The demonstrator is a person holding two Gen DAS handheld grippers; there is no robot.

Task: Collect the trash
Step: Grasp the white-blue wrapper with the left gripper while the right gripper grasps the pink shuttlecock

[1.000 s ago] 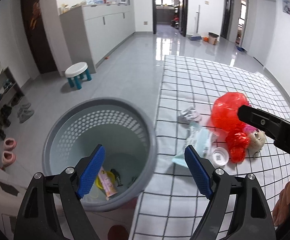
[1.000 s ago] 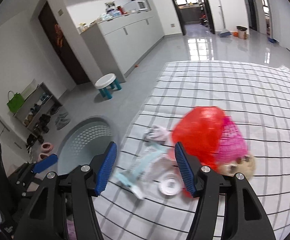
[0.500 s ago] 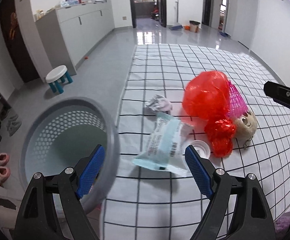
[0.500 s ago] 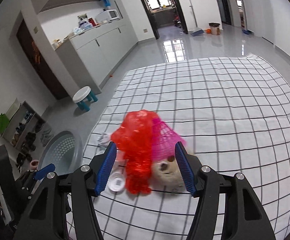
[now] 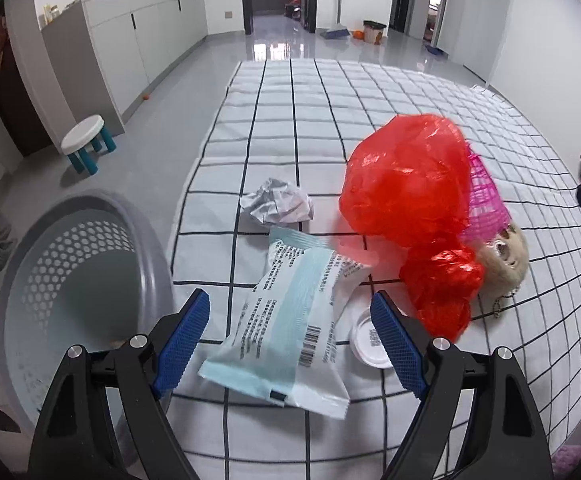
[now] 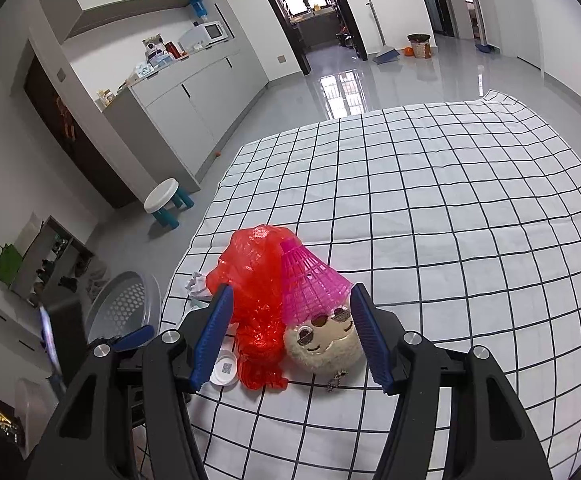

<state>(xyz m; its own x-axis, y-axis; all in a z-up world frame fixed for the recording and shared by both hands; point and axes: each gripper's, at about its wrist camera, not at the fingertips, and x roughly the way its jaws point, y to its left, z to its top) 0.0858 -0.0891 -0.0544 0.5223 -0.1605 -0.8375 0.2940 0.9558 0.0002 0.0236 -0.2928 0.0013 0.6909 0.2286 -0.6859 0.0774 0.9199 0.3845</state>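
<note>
Surface: a bed (image 6: 470, 216) covered in a white sheet with a black grid; the litter lies near its corner closest to the basket.
Left tongs (image 5: 290, 344): open wide, blue pads on either side of the pale blue and white wrapper (image 5: 286, 328), not pressing on it; nothing is gripped.
Right tongs (image 6: 290, 336): open about halfway, hovering over the red bag and the plush head, with no pad touching either.
Wrapper: flat on the sheet, barcode facing up, just beside the bed edge.
Red plastic bag (image 5: 410, 184): bunched up, touching the wrapper's far end; a pink net cone (image 6: 310, 280) lies against it.
Plush head (image 6: 322, 344): beige, with a face, at the wide end of the pink cone, a small metal chain below it.
White lid (image 6: 224, 370): round, bearing a printed code, beside the red bag's lower end.
Crumpled paper (image 5: 278, 206): white-grey ball, beyond the wrapper.
Basket (image 5: 70, 280): grey, perforated wall, on the floor just beside the bed.
Stool (image 5: 86, 140): white top, blue legs, well apart on the floor.
</note>
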